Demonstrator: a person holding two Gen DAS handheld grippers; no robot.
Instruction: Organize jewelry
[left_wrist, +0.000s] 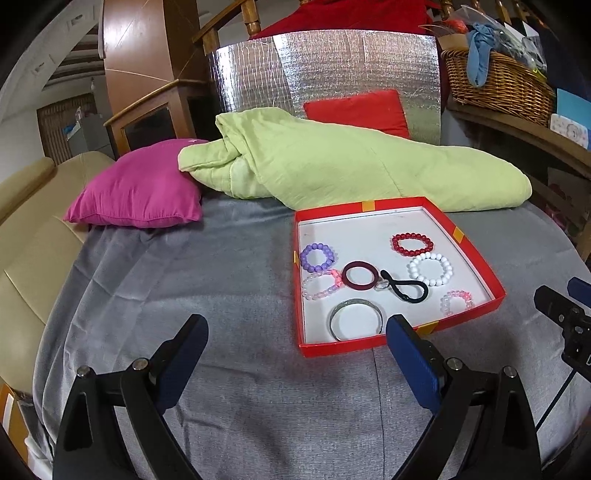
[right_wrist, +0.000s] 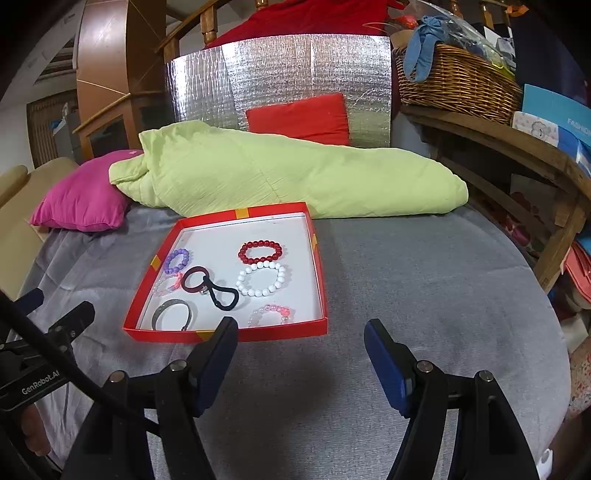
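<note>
Ahead | red tray (left_wrist: 476, 254) on grey bed cover, holding bead bracelets, silver bangle (left_wrist: 356, 319), black hair tie (left_wrist: 406, 288) | left tongs (left_wrist: 295, 328) wide, empty, bangle just ahead-right, nearer | right tongs (right_wrist: 301, 332) wide, empty, tray ahead-left

A cluttered room around a grey-covered bed (right_wrist: 424, 295)

At the far end lie a green quilt (right_wrist: 277, 177), a pink cushion (left_wrist: 136, 192) and a red cushion (right_wrist: 299, 118) against a silver foil panel (left_wrist: 325, 70); a wicker basket (right_wrist: 458, 85) sits on the wooden shelf (right_wrist: 498, 144) to the right.
</note>
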